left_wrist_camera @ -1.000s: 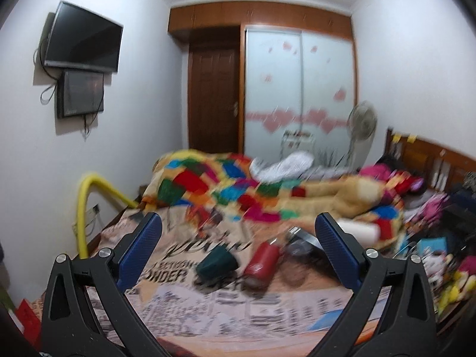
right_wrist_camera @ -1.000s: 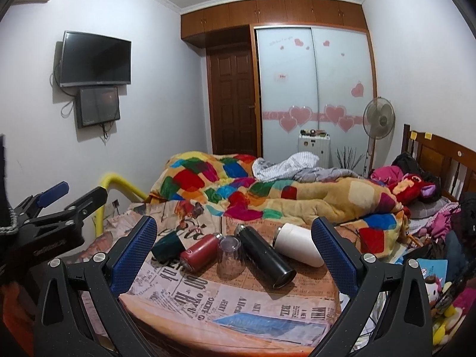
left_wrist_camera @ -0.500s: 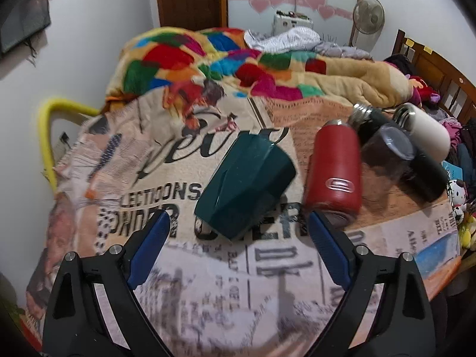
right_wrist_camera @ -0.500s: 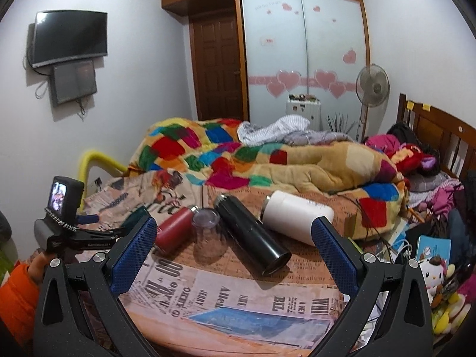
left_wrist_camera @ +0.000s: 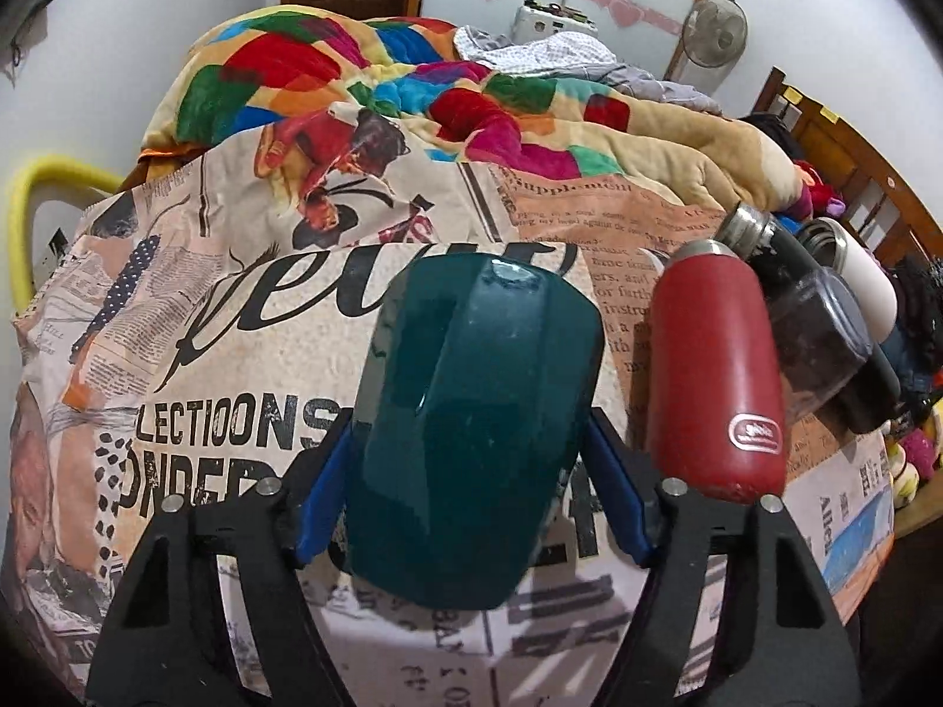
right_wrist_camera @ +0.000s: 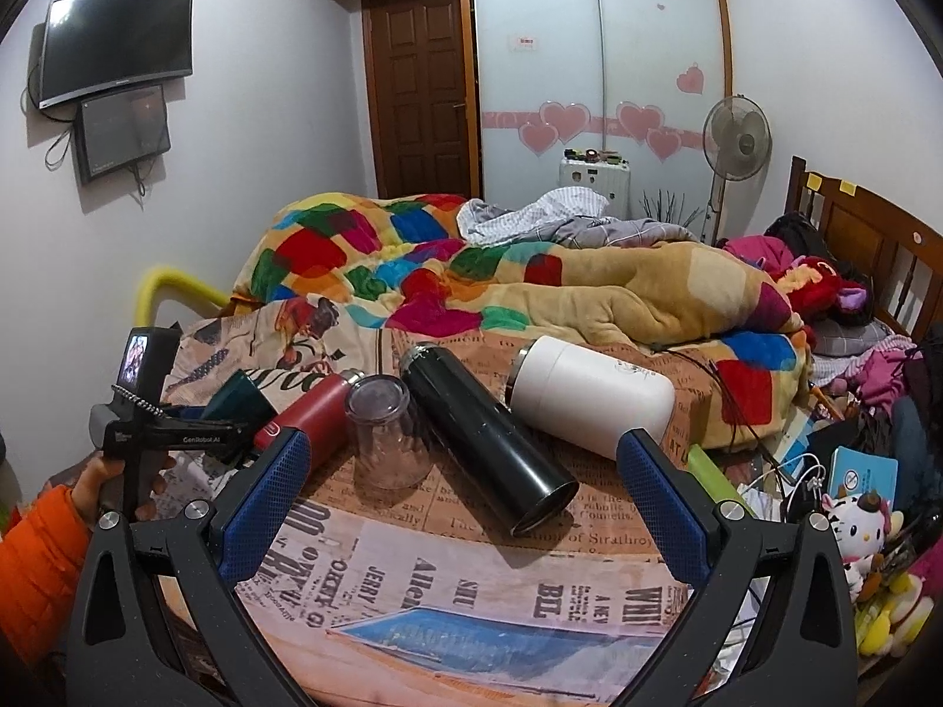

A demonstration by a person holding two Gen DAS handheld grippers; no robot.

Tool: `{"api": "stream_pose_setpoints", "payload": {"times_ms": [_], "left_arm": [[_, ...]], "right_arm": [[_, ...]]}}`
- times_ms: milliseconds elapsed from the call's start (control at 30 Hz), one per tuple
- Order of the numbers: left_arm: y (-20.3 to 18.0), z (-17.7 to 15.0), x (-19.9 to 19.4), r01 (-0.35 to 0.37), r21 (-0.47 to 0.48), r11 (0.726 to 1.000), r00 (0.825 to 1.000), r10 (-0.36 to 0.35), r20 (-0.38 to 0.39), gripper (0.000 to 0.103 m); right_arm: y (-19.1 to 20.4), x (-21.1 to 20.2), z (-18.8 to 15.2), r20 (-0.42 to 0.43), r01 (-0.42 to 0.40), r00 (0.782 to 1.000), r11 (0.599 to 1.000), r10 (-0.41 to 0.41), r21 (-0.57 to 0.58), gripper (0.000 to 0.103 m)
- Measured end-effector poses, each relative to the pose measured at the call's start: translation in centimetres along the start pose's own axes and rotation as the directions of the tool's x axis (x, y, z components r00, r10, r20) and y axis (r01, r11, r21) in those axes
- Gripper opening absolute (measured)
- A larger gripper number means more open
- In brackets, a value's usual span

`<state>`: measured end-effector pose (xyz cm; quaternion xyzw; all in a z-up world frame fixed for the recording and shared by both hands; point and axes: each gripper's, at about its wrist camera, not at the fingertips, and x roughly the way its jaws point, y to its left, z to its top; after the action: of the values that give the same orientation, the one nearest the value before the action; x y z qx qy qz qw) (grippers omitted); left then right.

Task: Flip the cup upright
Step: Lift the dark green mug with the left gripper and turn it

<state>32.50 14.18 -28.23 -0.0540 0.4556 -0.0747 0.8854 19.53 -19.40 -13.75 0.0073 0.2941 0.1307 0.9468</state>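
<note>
A dark green cup [left_wrist_camera: 471, 430] lies on its side on the newspaper-print cloth [left_wrist_camera: 236, 353], its wide end toward me. My left gripper [left_wrist_camera: 468, 489] has its blue fingers [left_wrist_camera: 318, 506] pressed against both sides of the cup. The cup also shows in the right wrist view [right_wrist_camera: 238, 397], with the left gripper [right_wrist_camera: 206, 439] around it. My right gripper [right_wrist_camera: 465, 501] is open and empty above the front of the cloth. An upside-down clear glass [right_wrist_camera: 386, 436] stands in front of it.
A red bottle [left_wrist_camera: 716, 377], a black flask [right_wrist_camera: 486, 436] and a white flask [right_wrist_camera: 589, 392] lie on their sides to the right of the cup. A colourful quilt [right_wrist_camera: 471, 277] is piled behind. Toys and clutter [right_wrist_camera: 860, 506] sit at the right edge.
My left gripper has moved forward and down onto the green cup and closed on its sides. My right gripper has stayed open and shifted slightly nearer the cloth.
</note>
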Motion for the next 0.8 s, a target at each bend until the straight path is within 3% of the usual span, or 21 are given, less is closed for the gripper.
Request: {"api": "stream_pose_setpoints", "payload": {"times_ms": [300,500,800], "left_arm": [[-1.1,-0.9,-1.2,-0.098,0.015,0.995,0.995,0.098,0.016,0.072],[-2.5,-1.6,-5.5,-0.118,0.028,0.993,0.991,0.116,0.067,0.071],[-7.4,-1.3,-14.0,-0.128,0.112,0.985,0.974,0.103,0.203,0.071]], "right_arm": [[0.2,-0.1,0.1,-0.006,-0.004,1.000,1.000,0.004,0.000,0.103],[0.6,-1.1,0.2,0.013,-0.019,1.000,1.000,0.019,-0.005,0.103],[1.0,-3.6,0.3,0.056,-0.042,0.998,0.999,0.043,-0.011,0.103]]}}
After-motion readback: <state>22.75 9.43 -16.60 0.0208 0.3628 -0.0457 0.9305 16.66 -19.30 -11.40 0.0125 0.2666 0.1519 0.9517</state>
